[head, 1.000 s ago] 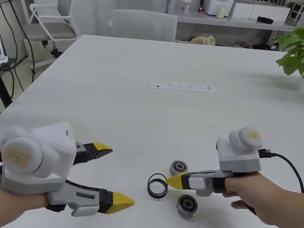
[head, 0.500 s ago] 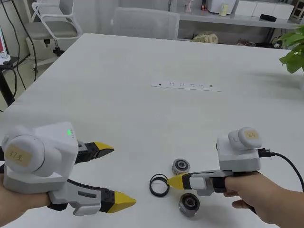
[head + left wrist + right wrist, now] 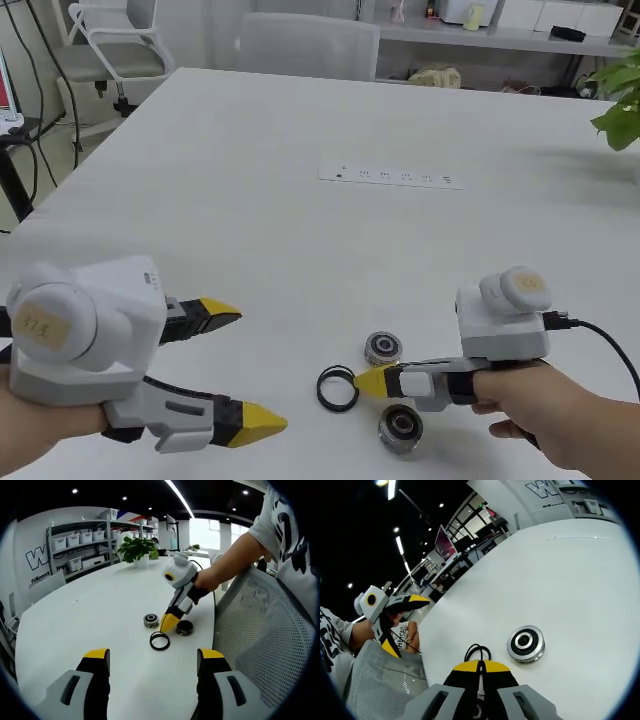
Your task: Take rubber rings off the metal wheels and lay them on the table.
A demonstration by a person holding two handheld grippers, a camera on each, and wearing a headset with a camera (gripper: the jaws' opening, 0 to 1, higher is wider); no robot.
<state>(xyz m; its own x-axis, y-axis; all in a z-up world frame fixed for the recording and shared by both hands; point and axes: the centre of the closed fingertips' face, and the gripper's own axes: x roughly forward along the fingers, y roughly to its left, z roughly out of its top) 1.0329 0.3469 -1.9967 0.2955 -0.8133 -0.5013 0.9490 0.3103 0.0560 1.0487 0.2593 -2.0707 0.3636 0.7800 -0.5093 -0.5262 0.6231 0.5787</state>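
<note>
Yellow-tipped and spread wide apart, the jaws of the left gripper are seen over the near left of the white bench, with nothing between them. In the left gripper view the same open gap is seen, and the work lies well ahead of it.

To the right, one black rubber ring lies flat on the bench, free of any wheel, so at least one removal is judged done. Its right edge is touched by the right gripper, whose jaws are closed together. In the right gripper view the ring shows as a thin loop just past the closed tips. Whether the rubber is nipped between them cannot be told.

Just right of the ring are the two metal wheels, apart from each other, with the right gripper lying between them. The far wheel shows a bright rim and is taken to be stripped. The near wheel looks darker around its edge and may carry its ring yet, though it is too small for this to be settled.

By this reading, what is left is the release of the laid ring, if it is held at all, and the stripping of the near wheel, with its ring to be laid on the bench beside the first.
</note>
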